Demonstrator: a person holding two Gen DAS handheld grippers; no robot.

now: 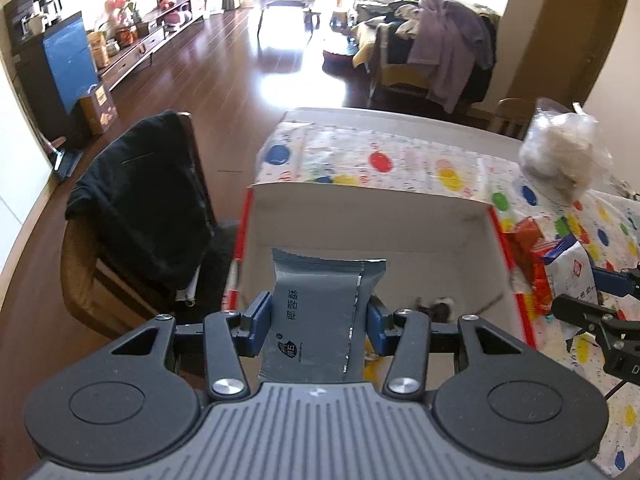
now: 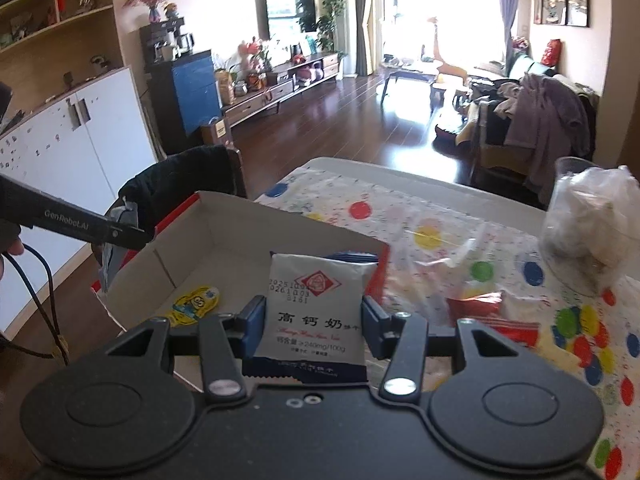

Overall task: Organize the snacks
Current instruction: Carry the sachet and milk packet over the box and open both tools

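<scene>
My left gripper [image 1: 318, 312] clamps a grey packet [image 1: 320, 312], my right gripper [image 2: 314, 326] a white packet [image 2: 316, 312]; the box [image 2: 248, 232] holds 1 yellow snack [image 2: 196, 304], red packets [image 2: 496, 316] wait at 3 o'clock.

- A chair [image 1: 132, 216] stands beside the table [image 1: 400, 118], a black garment [image 1: 148, 192] draped over its back.
- A dotted tablecloth [image 2: 460, 224] covers the table.
- A blue-fronted cabinet [image 2: 196, 88] stands against the wall.
- A purple garment [image 1: 452, 48] hangs over the sofa [image 1: 404, 76] beyond the table.
- White cupboards [image 2: 76, 148] line the wall.
</scene>
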